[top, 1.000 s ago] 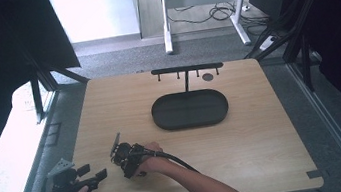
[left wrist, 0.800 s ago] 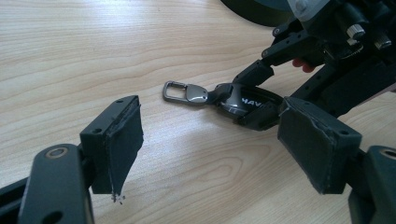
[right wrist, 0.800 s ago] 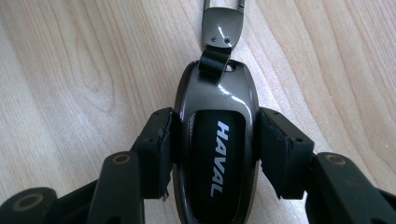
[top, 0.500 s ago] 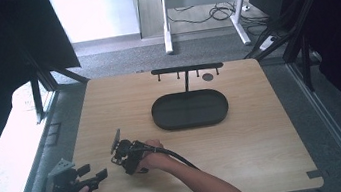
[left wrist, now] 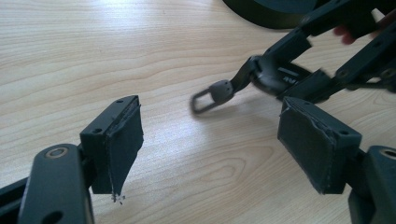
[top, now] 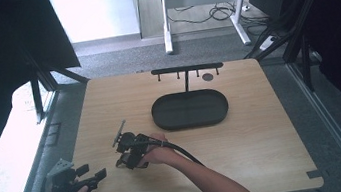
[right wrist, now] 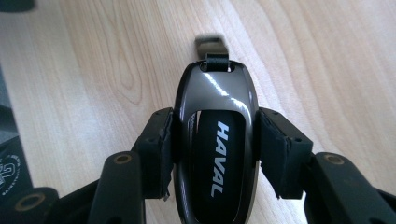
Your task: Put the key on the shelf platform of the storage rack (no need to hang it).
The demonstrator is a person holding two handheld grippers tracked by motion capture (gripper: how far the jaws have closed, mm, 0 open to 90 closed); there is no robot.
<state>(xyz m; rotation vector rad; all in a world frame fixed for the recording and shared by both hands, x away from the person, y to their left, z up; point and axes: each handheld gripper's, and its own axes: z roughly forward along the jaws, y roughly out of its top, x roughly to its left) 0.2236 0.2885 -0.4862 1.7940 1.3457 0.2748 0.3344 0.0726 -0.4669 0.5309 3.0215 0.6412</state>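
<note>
A black oval tray (top: 189, 109) with a raised rim is seen on the light wooden table (top: 245, 136), beyond and to the right of the right hand-held gripper (top: 125, 155); nothing can be made out inside it. Behind the tray a black T-shaped rack (top: 186, 69) with short hooks stands.

In the right gripper view, a glossy dark grey car key fob (right wrist: 215, 135) with white "HAVAL" lettering is shown clamped at its sides between the two black pads, with a small strap loop and metal ring (right wrist: 212, 46) at its far end; the lettering cannot be read in the high view. In the left gripper view, the same fob (left wrist: 280, 77) is seen from the side, held clear of the table just ahead and to the right, its ring hanging out towards the left.

The right jaws have just been closing and are pressed on the fob. The left hand-held gripper (left wrist: 210, 140) is held with its jaws wide apart, nothing between them, near the table's front left corner.
</note>
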